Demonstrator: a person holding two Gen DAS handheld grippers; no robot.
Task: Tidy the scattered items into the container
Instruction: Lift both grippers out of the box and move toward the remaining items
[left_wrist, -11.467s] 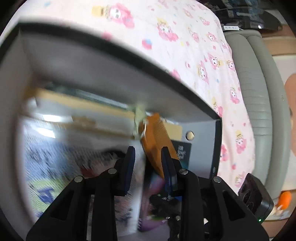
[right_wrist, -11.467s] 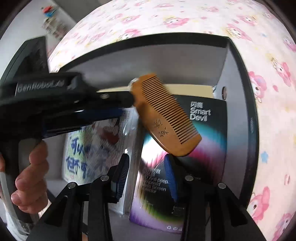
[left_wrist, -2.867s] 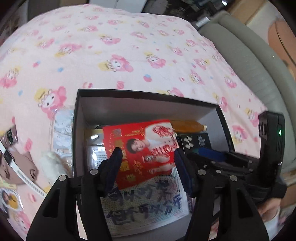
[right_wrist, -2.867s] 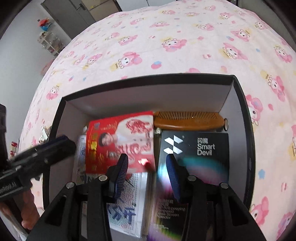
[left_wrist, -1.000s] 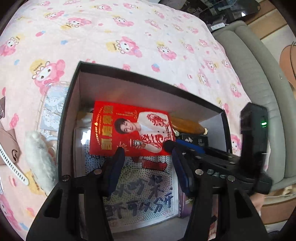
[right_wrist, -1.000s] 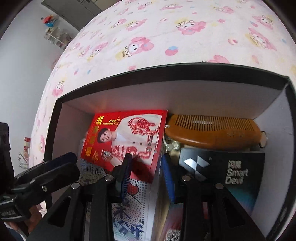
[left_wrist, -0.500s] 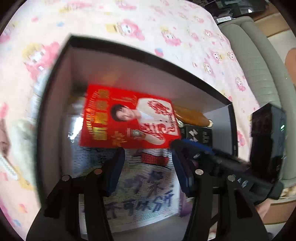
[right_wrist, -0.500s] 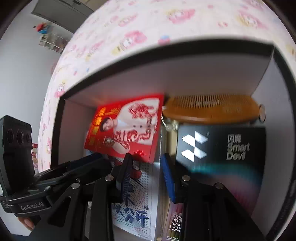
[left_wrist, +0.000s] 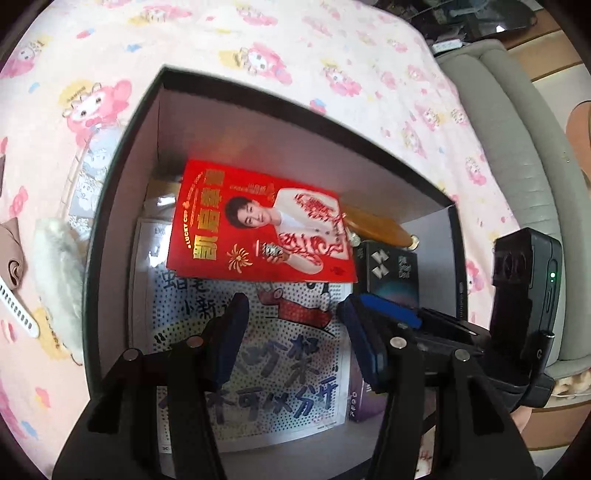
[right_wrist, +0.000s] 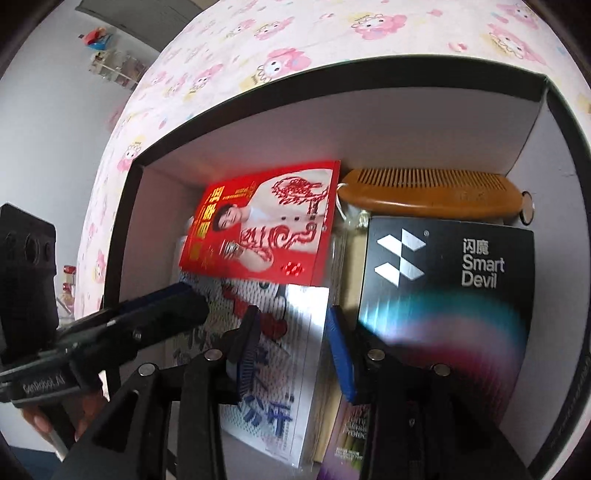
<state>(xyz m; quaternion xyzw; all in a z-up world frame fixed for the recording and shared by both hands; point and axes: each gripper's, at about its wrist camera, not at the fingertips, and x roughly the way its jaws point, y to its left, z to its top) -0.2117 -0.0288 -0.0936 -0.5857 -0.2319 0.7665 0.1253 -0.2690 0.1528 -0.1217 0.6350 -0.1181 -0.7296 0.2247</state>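
Observation:
A black-rimmed box (left_wrist: 295, 107) with pale walls (right_wrist: 332, 129) sits on a pink cartoon sheet. Inside it, a red card (left_wrist: 258, 229) (right_wrist: 266, 229) lies flat on a white dotted packet (left_wrist: 266, 369). A wooden comb (right_wrist: 428, 192) lies along the far wall, and a black "Smart Devil" pack (right_wrist: 450, 280) lies below it. My left gripper (left_wrist: 293, 314) hovers open over the packet, just below the card, holding nothing. My right gripper (right_wrist: 291, 325) hangs over the packet's right edge; its jaws are opening and nothing is pressed between them.
Left of the box on the sheet lie a white fluffy item (left_wrist: 59, 273), a clear cartoon packet (left_wrist: 88, 173) and a brown item with a white strap (left_wrist: 11, 258). A grey sofa (left_wrist: 517, 147) borders the bed on the right.
The right gripper's jaws have spread wider and now stand just below the red card's lower edge instead of at it. The card rests flat in the box. The left gripper has barely shifted.

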